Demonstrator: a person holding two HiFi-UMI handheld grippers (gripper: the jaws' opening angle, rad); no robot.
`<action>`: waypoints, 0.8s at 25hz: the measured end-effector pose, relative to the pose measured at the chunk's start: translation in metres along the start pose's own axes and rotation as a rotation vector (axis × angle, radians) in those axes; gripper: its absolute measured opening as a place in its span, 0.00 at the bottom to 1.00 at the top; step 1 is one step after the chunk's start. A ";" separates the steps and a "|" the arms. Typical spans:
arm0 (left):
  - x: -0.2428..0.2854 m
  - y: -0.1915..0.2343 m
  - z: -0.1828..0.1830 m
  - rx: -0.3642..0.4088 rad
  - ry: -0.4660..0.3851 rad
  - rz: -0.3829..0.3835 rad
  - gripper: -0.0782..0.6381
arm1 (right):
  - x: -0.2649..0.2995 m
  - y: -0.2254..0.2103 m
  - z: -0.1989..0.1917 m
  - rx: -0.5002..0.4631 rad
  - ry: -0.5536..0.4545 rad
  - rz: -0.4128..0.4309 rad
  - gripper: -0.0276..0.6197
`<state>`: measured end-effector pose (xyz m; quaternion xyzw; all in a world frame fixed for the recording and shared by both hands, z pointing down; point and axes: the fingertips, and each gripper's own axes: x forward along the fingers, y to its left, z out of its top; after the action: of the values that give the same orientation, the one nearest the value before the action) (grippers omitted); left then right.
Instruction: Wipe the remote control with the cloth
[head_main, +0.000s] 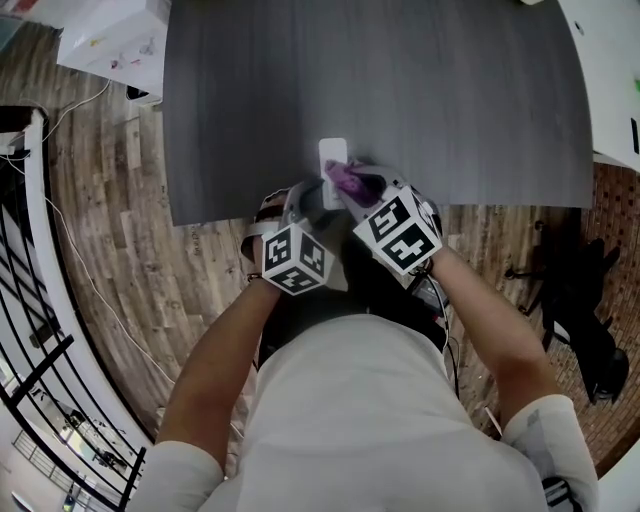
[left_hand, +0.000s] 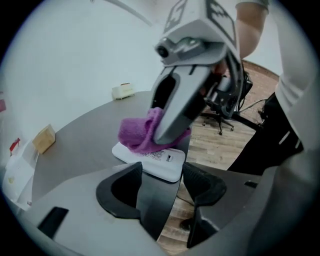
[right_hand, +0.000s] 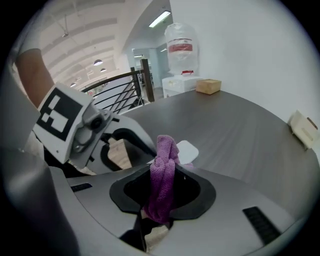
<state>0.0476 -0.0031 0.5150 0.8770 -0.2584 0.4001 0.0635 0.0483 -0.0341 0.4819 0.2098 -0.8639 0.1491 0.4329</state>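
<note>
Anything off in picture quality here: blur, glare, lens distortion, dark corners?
Head view: even light, sharp, floor bowed at the edges. Left gripper view: fisheye, black corners, wall flat white, remote control crisp. Right gripper view: same fisheye and corners, cloth sharp, ceiling lights bright.

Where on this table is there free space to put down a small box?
Free: the bare table left of, right of and beyond the remote control. Crowded: the near edge, where the left gripper, the right gripper and the cloth meet over it.
</note>
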 end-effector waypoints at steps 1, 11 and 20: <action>0.000 0.001 0.000 0.000 0.000 -0.001 0.46 | -0.002 0.008 -0.005 -0.003 0.007 0.010 0.20; -0.001 0.001 0.000 -0.062 -0.023 0.008 0.46 | -0.023 0.058 -0.030 -0.071 0.122 0.236 0.20; -0.007 0.007 -0.009 -0.143 -0.036 0.077 0.46 | -0.025 -0.008 0.030 -0.260 0.079 0.089 0.20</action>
<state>0.0340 -0.0028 0.5153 0.8668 -0.3209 0.3668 0.1057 0.0452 -0.0483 0.4450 0.1073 -0.8668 0.0633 0.4829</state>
